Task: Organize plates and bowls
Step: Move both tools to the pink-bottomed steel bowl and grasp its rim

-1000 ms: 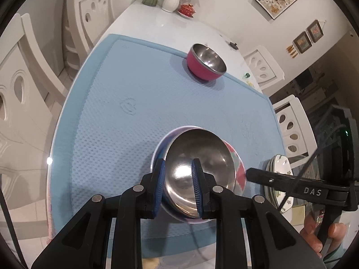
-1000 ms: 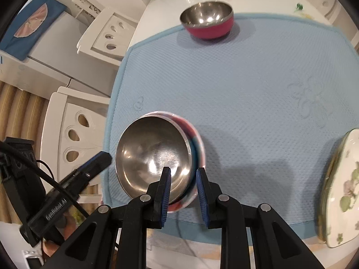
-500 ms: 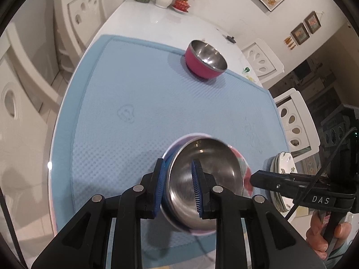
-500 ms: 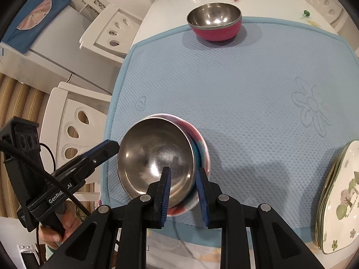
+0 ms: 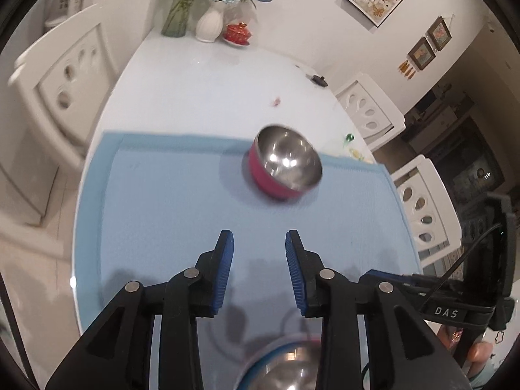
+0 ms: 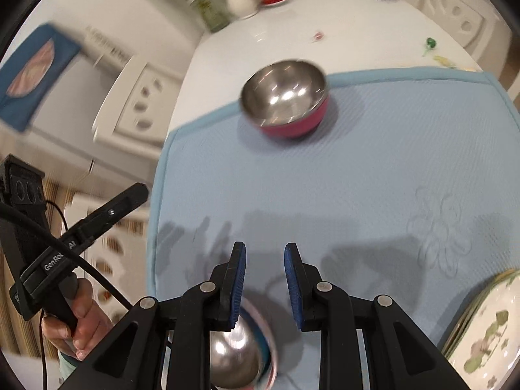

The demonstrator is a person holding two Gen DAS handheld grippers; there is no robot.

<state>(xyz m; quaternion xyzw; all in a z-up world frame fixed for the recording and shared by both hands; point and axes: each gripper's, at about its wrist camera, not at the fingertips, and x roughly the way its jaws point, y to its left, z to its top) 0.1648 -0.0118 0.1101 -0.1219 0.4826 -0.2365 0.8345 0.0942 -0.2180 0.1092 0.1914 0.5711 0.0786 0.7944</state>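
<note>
Blue mat [image 5: 169, 195] on white table. Left gripper [image 5: 258, 271] and right gripper [image 6: 265, 278] both spread, empty. Nested bowls [image 6: 239, 360] near edge; pink bowl [image 5: 284, 170] far. Next: probably reach and pinch its rim.

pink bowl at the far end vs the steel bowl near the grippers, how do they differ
The pink bowl stands alone on the blue mat; the near steel bowl is nested in another dish with a blue and pink rim.
The pink bowl is in full view with a pink outside; the near steel bowl is mostly hidden below the right hand-held gripper.
Both have shiny metal insides, and neither is gripped.
</note>
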